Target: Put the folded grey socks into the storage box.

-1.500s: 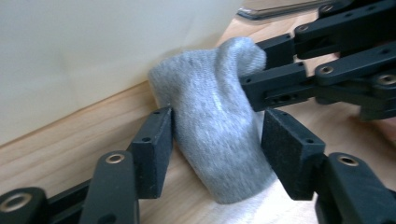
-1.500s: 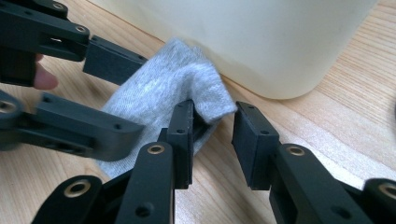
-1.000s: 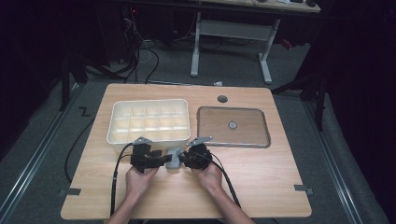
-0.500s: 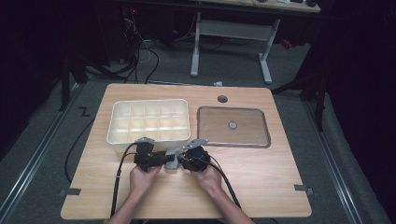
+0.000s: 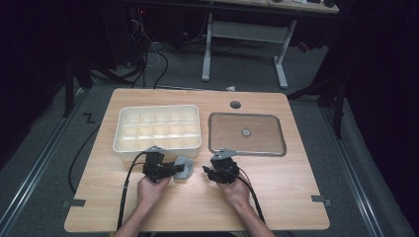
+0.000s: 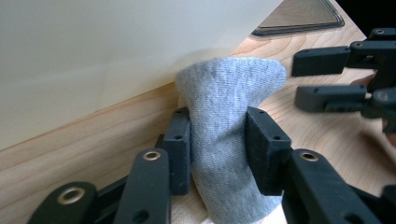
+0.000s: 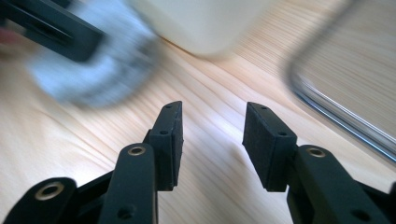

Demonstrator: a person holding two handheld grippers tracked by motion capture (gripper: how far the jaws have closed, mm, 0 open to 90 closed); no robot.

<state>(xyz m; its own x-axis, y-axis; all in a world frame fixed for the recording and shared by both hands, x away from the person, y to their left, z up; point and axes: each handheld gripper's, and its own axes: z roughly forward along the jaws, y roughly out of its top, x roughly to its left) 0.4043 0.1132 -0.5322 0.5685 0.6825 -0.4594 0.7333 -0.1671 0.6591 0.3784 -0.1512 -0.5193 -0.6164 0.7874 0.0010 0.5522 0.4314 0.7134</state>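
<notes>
On the wooden table (image 5: 276, 197), front edge of the cream compartment box (image 5: 158, 131):
Left gripper (image 6: 218, 149): jaws just closed in, pads (image 6: 259, 144) pressing both sides of the grey sock (image 6: 229, 126).
Grey sock: bunched, pinched at the middle, lying on the wood just beside the box wall.
Right gripper (image 7: 212, 140): jaws just opened, pads apart, nothing between, near the sock but clear of it.
Metal tray (image 5: 276, 148): right of the box.
</notes>
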